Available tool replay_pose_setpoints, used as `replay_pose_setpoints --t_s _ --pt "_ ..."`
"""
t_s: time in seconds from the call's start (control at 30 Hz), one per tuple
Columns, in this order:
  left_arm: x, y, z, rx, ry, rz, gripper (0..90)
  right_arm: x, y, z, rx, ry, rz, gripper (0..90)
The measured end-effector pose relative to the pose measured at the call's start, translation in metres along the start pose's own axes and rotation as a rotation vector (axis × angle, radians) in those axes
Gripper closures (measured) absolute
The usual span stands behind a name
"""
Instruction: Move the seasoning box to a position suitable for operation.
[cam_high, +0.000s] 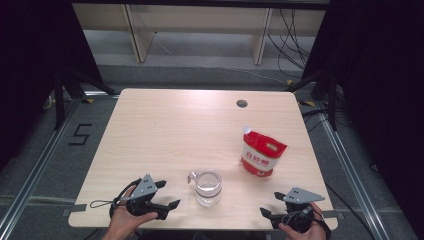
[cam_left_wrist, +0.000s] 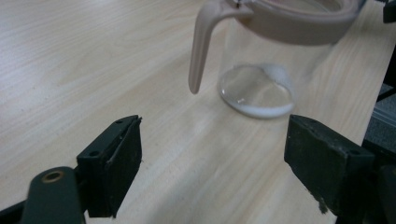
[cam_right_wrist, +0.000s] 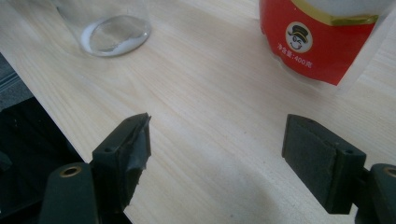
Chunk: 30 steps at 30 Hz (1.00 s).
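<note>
Clear jug (cam_high: 208, 187) btwn tools — left tool (cam_high: 167, 194) & right tool (cam_high: 271, 204) wide open, empty.

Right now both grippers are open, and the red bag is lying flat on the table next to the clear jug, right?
Not quite. The red bag is standing upright, not lying flat, as the high view shows. The rest holds: it stands on the table beside the clear jug, and the left gripper and right gripper are both open.
</note>
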<state>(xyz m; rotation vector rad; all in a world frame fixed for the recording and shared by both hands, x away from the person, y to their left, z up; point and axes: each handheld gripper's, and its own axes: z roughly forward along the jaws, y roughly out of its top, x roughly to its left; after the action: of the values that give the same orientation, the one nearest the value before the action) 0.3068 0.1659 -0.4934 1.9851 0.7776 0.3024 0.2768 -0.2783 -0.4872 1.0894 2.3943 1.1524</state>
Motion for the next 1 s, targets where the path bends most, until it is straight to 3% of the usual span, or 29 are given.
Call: replay_pose_setpoints --t_s 0.23,0.27,0.3,0.33,0.37,0.43,0.53,0.63,0.67,0.73,0.9,0.93,1.0 --pt "0.006 0.011 0.009 0.006 -0.011 0.001 21.2 0.000 -0.001 0.001 0.005 -0.003 0.005 24.7" --pt "0.007 0.013 0.011 0.018 -0.005 0.020 21.2 0.002 -0.001 0.000 0.012 -0.001 0.036 24.4" --pt "0.007 0.015 0.013 0.018 -0.005 0.031 22.3 0.001 -0.001 0.000 0.011 -0.023 0.010 24.2" --pt "0.008 0.016 0.014 0.026 0.001 0.041 23.7 0.000 -0.001 0.001 0.014 -0.014 -0.006 24.2" --pt "0.008 0.017 0.015 0.022 0.003 0.050 25.1 0.000 -0.001 0.002 0.017 -0.001 -0.005 24.2" --pt "0.009 0.019 0.017 0.011 0.004 0.071 31.3 0.000 -0.001 0.001 0.008 -0.019 -0.010 24.0" --pt "0.008 0.024 0.023 0.007 0.009 0.059 37.3 0.000 -0.001 0.001 0.018 -0.009 0.000 24.0" --pt "0.007 0.025 0.027 0.005 -0.002 0.075 41.5 0.002 -0.001 0.001 0.021 -0.007 0.024 24.0" --pt "0.005 0.026 0.032 0.003 -0.005 0.087 43.2 0.000 -0.001 0.002 0.019 -0.010 -0.010 23.9" --pt "0.005 0.026 0.034 0.019 0.007 0.096 44.4 0.001 -0.001 0.002 0.018 -0.011 -0.002 23.8" --pt "0.006 0.031 0.040 0.002 0.005 0.108 53.0 0.000 -0.001 0.003 0.020 -0.006 -0.006 23.8" --pt "0.007 0.033 0.042 0.002 0.004 0.122 55.3 -0.001 0.000 0.004 0.036 0.027 -0.020 23.8" --pt "0.007 0.035 0.045 0.006 0.004 0.118 58.5 -0.001 0.000 0.004 0.036 0.031 -0.020 23.8"
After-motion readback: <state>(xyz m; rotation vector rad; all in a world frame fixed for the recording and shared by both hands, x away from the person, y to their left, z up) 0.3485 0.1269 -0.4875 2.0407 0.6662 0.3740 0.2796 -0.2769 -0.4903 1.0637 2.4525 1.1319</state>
